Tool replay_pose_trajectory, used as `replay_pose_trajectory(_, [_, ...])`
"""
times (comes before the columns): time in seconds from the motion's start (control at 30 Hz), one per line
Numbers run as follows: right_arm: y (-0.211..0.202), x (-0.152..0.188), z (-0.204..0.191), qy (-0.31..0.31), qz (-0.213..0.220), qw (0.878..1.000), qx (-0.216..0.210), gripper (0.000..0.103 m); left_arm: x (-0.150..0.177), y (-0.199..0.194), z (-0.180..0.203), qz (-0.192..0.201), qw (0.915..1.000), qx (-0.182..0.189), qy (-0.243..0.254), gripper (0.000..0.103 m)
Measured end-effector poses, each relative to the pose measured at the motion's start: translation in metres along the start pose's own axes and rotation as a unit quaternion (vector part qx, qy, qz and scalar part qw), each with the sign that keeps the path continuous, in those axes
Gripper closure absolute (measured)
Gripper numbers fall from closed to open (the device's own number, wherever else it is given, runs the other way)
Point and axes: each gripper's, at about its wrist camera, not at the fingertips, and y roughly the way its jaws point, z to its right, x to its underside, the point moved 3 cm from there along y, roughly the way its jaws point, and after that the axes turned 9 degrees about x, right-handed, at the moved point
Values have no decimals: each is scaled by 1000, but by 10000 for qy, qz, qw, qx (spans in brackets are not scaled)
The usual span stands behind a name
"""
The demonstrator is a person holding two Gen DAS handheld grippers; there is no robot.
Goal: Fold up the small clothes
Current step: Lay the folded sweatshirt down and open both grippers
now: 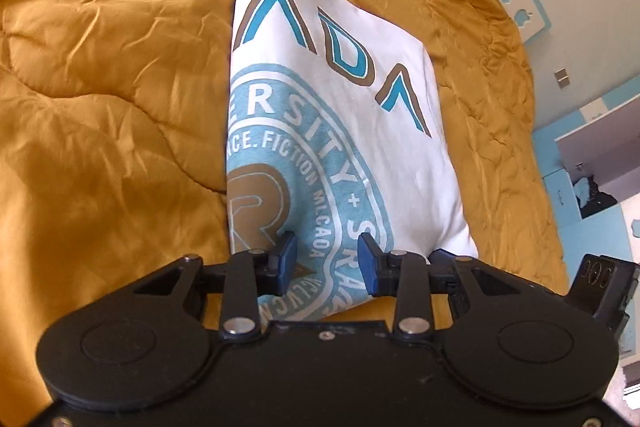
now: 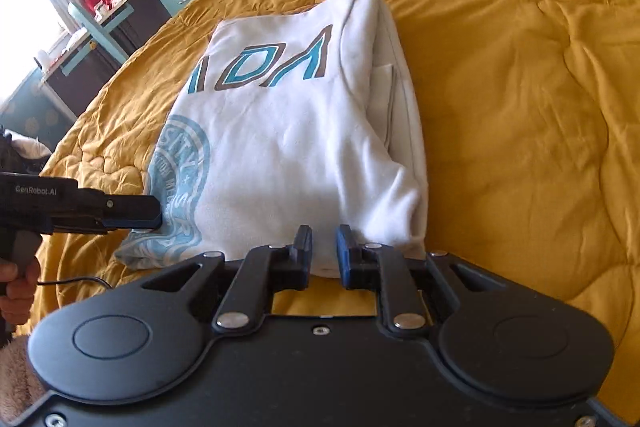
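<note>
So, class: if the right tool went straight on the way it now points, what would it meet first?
Most likely the white T-shirt: the right tool points down at its near hem, lying folded on the mustard quilt. Whether it touches already is unclear.

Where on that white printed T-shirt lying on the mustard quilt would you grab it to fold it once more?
Probably by the near hem of the white printed T-shirt, one hand-held gripper at each near corner, coming in low from the near side. The shirt already lies as a long narrow strip on the mustard quilted bedspread, sides tucked in, so lifting the near edge lets it fold over towards the far end.
</note>
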Motion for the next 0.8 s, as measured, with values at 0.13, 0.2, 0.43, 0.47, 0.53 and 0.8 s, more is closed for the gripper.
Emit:
replay_pose_trajectory(0.13, [-23, -23, -9, 24, 280, 9993, -235, 88, -1, -11, 5, 157, 9997, 177, 91, 75])
replay_pose_trajectory(0.2, [-33, -51, -14, -82, 713, 9969, -310, 85, -3, -21, 18, 390, 9986, 199, 300, 73])
replay_pose_trajectory(0.43, [29, -149, -14, -34, 1253, 9907, -527, 71, -15, -22, 48, 599, 9957, 296, 644, 67])
replay_pose_trajectory(0.47, [44, -156, -14, -30, 1158, 9920, -495, 71, -14, -16, 43, 457, 9970, 45, 625, 67])
replay_pose_trajectory(0.53, [70, -162, -11, -73, 934, 9953, -265, 71, -8, -5, 27, 105, 9980, -119, 612, 66])
replay_pose_trajectory(0.8, [112, -153, 6, -270, 506, 9981, 232, 72, -5, 8, 4, -245, 9977, 45, 630, 66])
